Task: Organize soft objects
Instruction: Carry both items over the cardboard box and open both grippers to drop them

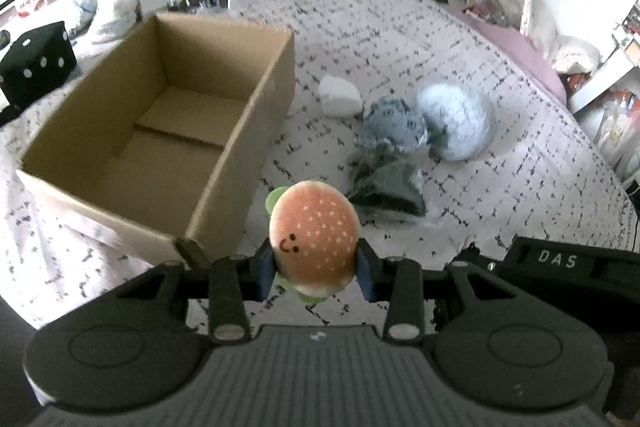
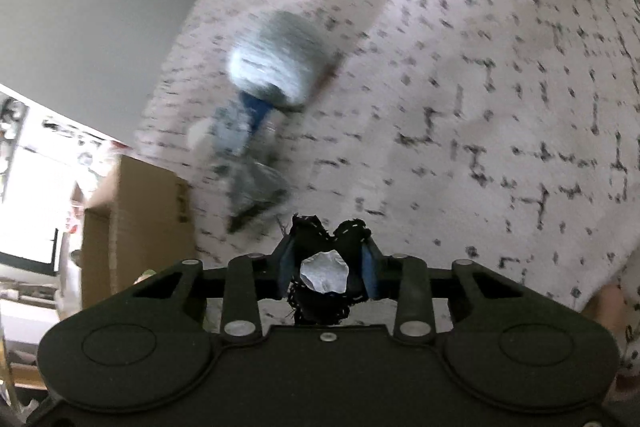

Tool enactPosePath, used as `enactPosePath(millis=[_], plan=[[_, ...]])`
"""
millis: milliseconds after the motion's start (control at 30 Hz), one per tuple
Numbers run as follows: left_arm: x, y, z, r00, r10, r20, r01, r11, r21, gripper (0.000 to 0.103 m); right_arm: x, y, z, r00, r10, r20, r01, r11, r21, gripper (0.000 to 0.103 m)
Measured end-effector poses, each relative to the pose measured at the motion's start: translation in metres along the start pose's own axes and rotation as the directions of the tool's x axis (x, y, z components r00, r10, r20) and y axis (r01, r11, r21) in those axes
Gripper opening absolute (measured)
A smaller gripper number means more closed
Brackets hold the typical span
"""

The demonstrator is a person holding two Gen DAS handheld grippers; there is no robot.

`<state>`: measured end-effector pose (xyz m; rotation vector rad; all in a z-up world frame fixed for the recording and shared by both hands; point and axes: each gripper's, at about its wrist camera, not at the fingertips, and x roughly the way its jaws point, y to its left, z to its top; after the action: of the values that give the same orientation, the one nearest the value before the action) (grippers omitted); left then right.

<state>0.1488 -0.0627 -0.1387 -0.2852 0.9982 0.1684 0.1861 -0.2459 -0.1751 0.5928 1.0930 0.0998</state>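
My left gripper (image 1: pixel 316 267) is shut on a small burger plush (image 1: pixel 314 231) with an orange bun, a smiling face and green felt edges. It hangs above the bed cover, just right of the open cardboard box (image 1: pixel 256 107), which holds nothing. My right gripper (image 2: pixel 326 263) is shut on a black stitched soft toy (image 2: pixel 312 231) with a white patch, held over the patterned cover. On the bed lie a white soft lump (image 1: pixel 340 95), a grey fluffy toy (image 1: pixel 390 123), a pale blue fluffy ball (image 1: pixel 456 119) and a dark bagged item (image 1: pixel 388 187).
A black dice cushion (image 1: pixel 36 63) sits left of the box. The bed cover (image 2: pixel 480 107) is white with black dashes. Clutter, bottles and shelves line the bed's far and right sides. The box's corner (image 2: pixel 136 219) shows at the left of the right wrist view.
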Motion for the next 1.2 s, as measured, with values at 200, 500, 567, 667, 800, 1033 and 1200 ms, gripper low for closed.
enactPosePath(millis=[200, 500, 567, 667, 800, 1033, 1200], plan=[[-0.019, 0.011, 0.01, 0.999, -0.004, 0.048, 0.005, 1.0, -0.018, 0.04, -0.019, 0.01, 0.0, 0.993, 0.072, 0.09, -0.066, 0.996, -0.067, 0.034], [-0.047, 0.029, 0.022, 0.996, 0.004, 0.091, -0.002, 1.0, -0.015, 0.04, -0.048, 0.036, -0.001, 0.949, 0.22, 0.226, -0.173, 0.962, -0.212, 0.034], [-0.055, 0.036, 0.025, 0.994, 0.011, 0.108, -0.009, 1.0, -0.02, 0.04, -0.049, 0.038, 0.0, 0.944, 0.237, 0.228, -0.187, 0.958, -0.219, 0.034], [-0.062, 0.045, 0.028, 0.993, 0.017, 0.115, -0.014, 1.0, -0.025, 0.04, -0.052, 0.047, -0.001, 0.937, 0.265, 0.23, -0.206, 0.946, -0.25, 0.034], [-0.066, 0.054, 0.031, 0.993, 0.025, 0.117, -0.022, 0.999, -0.023, 0.04, -0.057, 0.064, -0.004, 0.924, 0.303, 0.233, -0.221, 0.921, -0.32, 0.034], [-0.073, 0.066, 0.04, 0.991, 0.0, 0.133, 0.003, 1.0, -0.026, 0.04, -0.059, 0.093, -0.007, 0.898, 0.367, 0.244, -0.249, 0.879, -0.406, 0.034], [-0.071, 0.077, 0.044, 0.991, -0.003, 0.131, 0.009, 0.999, -0.042, 0.04, -0.053, 0.106, -0.007, 0.888, 0.384, 0.252, -0.247, 0.862, -0.443, 0.034]])
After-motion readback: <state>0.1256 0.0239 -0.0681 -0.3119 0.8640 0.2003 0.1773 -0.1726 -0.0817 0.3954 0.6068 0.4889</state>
